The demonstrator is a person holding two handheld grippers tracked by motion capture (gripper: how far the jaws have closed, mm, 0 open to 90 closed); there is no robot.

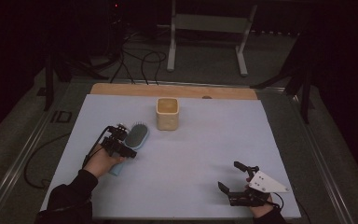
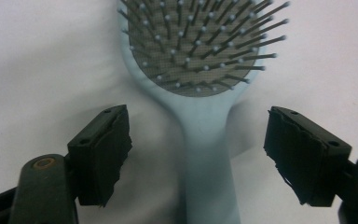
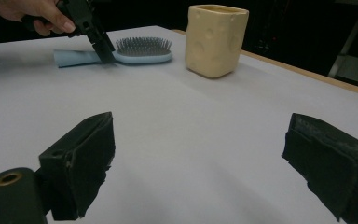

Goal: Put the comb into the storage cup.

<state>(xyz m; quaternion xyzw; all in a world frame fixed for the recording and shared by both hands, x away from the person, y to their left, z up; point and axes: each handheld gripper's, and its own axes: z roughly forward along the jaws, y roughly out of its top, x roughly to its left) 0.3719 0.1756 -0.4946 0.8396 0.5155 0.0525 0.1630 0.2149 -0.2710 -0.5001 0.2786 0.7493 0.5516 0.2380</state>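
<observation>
Lying flat on a pale table (image 1: 182,154) left of centre in the high view is a light blue hairbrush (image 1: 135,136), bristles facing up, its handle pointing toward the lower left of the frame. The person's left hand (image 1: 100,161) is holding the left gripper (image 1: 127,148) over that handle. In the left gripper view the handle is running up the middle of the frame between the two black jaws, which are standing apart on either side of it with gaps showing, not pressing on it. Just beyond the brush head, above centre in the high view, a cream square cup (image 1: 167,113) is standing upright, near the brush but not touching it. At the lower right of the high view the right gripper (image 1: 233,177) is sitting low over the table, well apart from the brush. In the right gripper view its jaws are standing wide with only bare table between them.
</observation>
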